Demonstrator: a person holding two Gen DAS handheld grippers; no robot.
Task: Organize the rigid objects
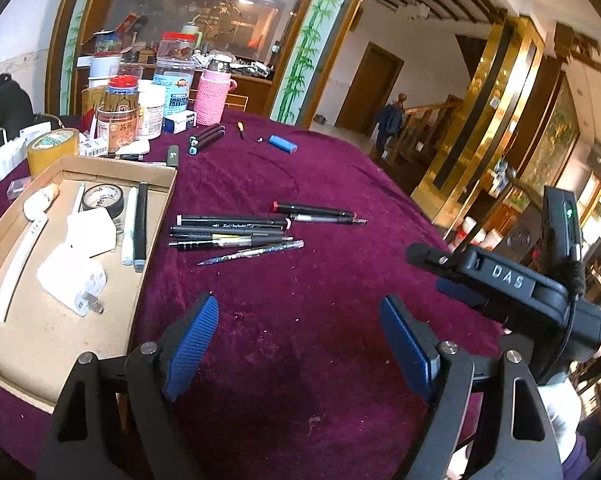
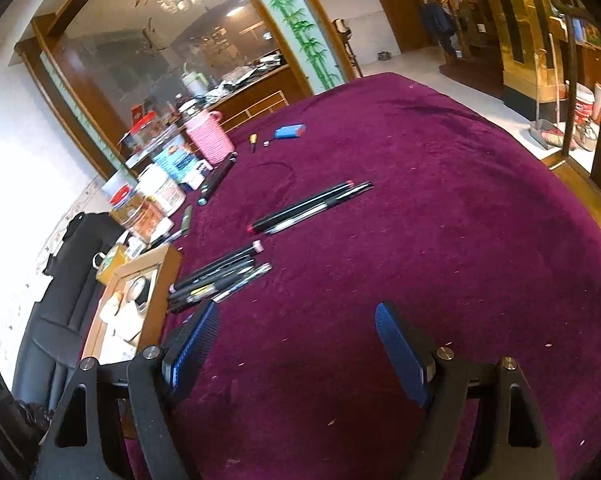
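Left gripper [image 1: 296,322]: jaws apart, empty, over bare cloth at frame bottom. Right gripper [image 2: 296,330]: jaws apart, empty. Pen cluster [image 1: 236,236] at frame centre, just right of cardboard tray [image 1: 162,196] at left. Risk: 5 or so pens touching; wide jaws may grab 2, roll others away.

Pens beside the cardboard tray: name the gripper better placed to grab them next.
Probably left. The left gripper hangs open facing the pens, with the tray alongside. The right gripper sees them off to its side.
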